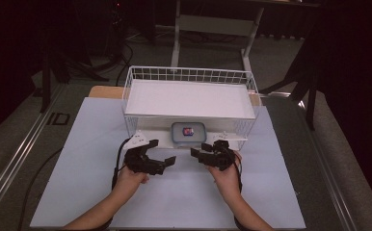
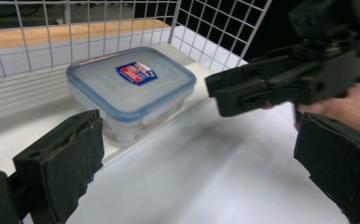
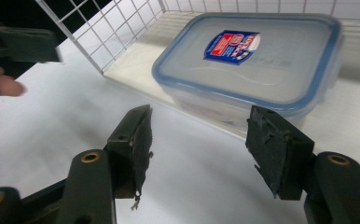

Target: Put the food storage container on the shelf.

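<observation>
A clear plastic container (image 1: 188, 132) with a blue-rimmed lid and a red-and-blue label sits on the low board at the front of a white wire basket (image 1: 190, 74). In the left gripper view the container (image 2: 131, 88) lies ahead and left of my left gripper (image 2: 197, 140), whose jaws stand wide open with nothing between them. My right gripper (image 3: 199, 121) is open too, with the container (image 3: 252, 60) just beyond its tips and untouched. From above, the left gripper (image 1: 162, 151) and right gripper (image 1: 198, 150) face each other in front of the container.
The wire basket carries a flat white shelf (image 1: 189, 98) above the container. A white sheet (image 1: 174, 197) covers the table around my hands. Wire walls (image 2: 215, 32) stand right behind and beside the container. A dark floor and a table frame (image 1: 213, 24) lie beyond.
</observation>
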A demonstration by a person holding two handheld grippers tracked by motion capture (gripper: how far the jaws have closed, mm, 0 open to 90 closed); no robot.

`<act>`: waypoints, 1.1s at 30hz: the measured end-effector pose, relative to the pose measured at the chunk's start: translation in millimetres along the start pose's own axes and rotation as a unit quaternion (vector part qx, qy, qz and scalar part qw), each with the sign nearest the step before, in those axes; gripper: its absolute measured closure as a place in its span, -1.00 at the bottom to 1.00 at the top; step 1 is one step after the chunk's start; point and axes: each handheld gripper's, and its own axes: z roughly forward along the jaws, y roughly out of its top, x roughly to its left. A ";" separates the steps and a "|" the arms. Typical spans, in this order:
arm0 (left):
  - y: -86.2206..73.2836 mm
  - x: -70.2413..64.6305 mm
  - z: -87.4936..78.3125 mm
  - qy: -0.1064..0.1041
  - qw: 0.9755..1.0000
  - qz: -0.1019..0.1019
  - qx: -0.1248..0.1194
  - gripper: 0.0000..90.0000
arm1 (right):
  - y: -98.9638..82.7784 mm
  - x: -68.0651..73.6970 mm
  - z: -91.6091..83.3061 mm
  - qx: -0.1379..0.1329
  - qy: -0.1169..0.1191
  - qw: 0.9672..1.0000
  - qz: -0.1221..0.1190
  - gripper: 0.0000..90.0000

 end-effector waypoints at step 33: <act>-60.2 -4.2 -46.0 0.044 0.999 0.018 -0.008 -0.94 | 0.8 1.6 47.6 0.031 -0.046 0.998 -0.012 1.00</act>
